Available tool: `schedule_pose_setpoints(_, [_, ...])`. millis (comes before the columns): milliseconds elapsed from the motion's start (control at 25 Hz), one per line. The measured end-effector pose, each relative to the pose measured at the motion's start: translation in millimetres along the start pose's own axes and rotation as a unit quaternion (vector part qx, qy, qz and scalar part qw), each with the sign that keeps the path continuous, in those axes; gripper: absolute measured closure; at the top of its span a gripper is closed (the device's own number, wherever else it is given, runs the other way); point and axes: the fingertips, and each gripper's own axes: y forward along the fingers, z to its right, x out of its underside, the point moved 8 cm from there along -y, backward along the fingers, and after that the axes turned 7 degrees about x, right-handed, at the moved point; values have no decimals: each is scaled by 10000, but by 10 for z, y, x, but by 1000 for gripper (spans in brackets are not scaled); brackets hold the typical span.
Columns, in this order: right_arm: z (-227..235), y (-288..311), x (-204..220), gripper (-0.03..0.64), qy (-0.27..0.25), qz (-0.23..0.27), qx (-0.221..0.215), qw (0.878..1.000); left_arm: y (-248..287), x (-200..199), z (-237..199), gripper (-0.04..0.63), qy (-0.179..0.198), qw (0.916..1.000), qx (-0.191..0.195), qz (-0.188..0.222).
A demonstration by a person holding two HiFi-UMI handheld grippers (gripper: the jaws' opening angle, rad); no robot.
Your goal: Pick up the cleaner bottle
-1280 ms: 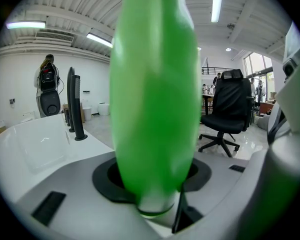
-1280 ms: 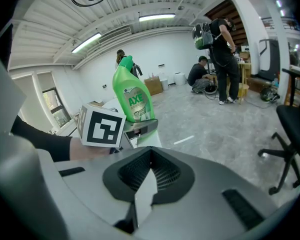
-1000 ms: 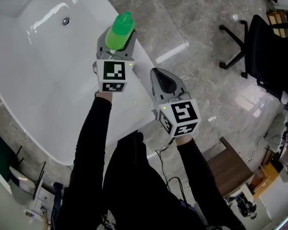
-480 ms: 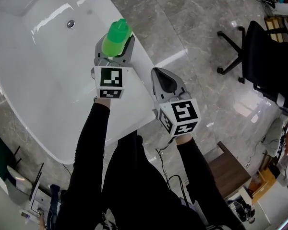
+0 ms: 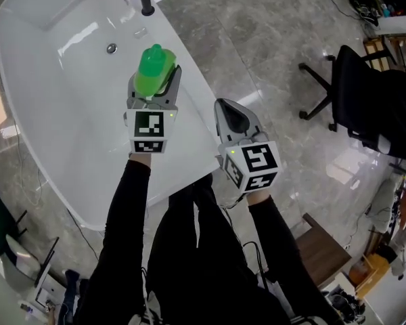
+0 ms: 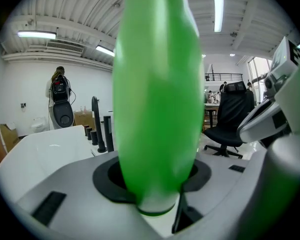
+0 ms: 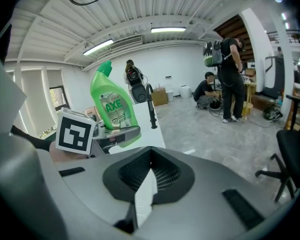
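Clamping the green cleaner bottle [image 5: 153, 65], the left claw [image 5: 154, 78] stands wide; the right claw [image 5: 222, 105] is closed, empty.

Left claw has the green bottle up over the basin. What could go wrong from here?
1. The left claw grips the cleaner bottle near its base; the tall body above could tip or twist in the jaws.
2. It hangs over the edge of the basin, so a slip might drop it onto the basin or floor.
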Motion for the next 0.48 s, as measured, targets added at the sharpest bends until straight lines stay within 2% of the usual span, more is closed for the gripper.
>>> schedule_pose_setpoints(480, [-426,-199,-464,615,-476,429,-472,9968,-706,-405,-39,391,64,9995,-290,78])
